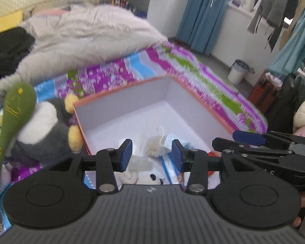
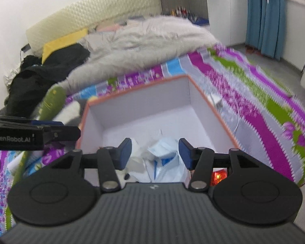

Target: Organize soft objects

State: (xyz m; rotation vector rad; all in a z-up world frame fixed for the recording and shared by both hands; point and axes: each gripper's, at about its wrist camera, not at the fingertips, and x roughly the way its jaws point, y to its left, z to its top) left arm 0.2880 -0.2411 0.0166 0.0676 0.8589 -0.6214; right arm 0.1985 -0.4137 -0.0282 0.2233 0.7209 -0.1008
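Left wrist view shows both tools, left tool (image 1: 151, 154) and right tool (image 2: 155, 153), part-open and empty above the orange-rimmed white cardboard box (image 1: 173, 98) on the bed, where small plush toys (image 1: 152, 180) lie, apparently deposited.

The left claw (image 1: 151, 155) hangs above an orange-edged box (image 1: 173, 101) on the bed (image 1: 213, 77), its blue pads apart with nothing between them. Inside the box lie a face mask (image 1: 169, 140) and small soft toys. A grey plush (image 1: 44, 128) touches the box's left wall.
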